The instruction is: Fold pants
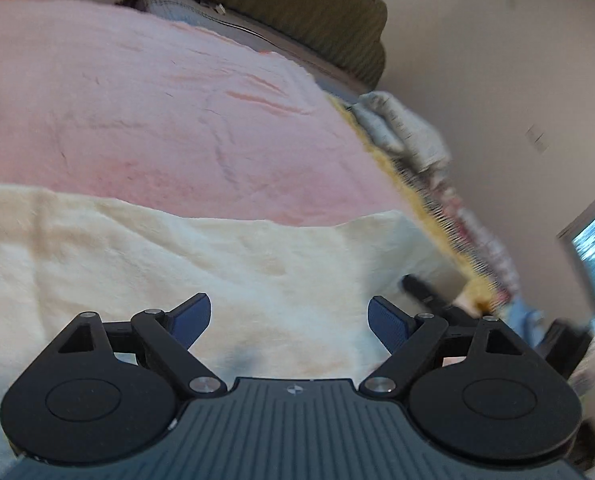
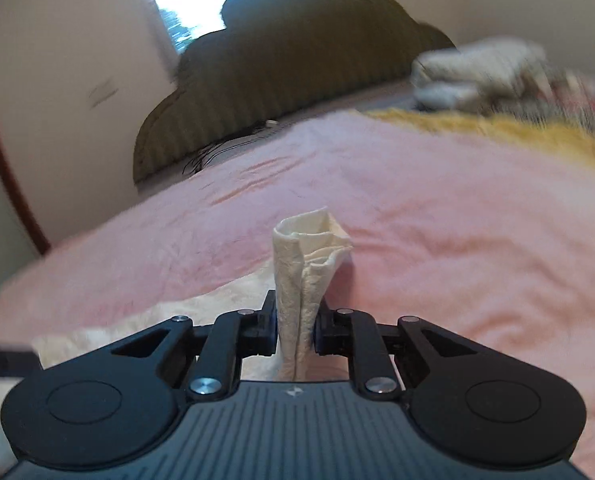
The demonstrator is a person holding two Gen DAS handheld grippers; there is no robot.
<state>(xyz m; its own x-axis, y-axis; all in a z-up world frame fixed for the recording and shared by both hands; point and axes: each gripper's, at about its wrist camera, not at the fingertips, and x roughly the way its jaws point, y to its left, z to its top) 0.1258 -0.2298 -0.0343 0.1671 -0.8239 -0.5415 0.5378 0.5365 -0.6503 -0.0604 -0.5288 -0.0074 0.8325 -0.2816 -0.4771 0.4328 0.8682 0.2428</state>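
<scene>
Looking from the left wrist, the left gripper (image 1: 289, 320) hangs with its blue fingers (image 1: 191, 314) spread wide and holding nothing, just above the cream pants (image 1: 217, 264) that lie flat on the pink blanket (image 1: 157, 120). From the right wrist, the right gripper (image 2: 295, 330) is squeezed tight on a bunched end of the pants (image 2: 307, 256), which sticks up between its fingers over the blanket. It looks like a fold is starting, so next the left gripper should grab another edge and both should carry the cloth across together.
</scene>
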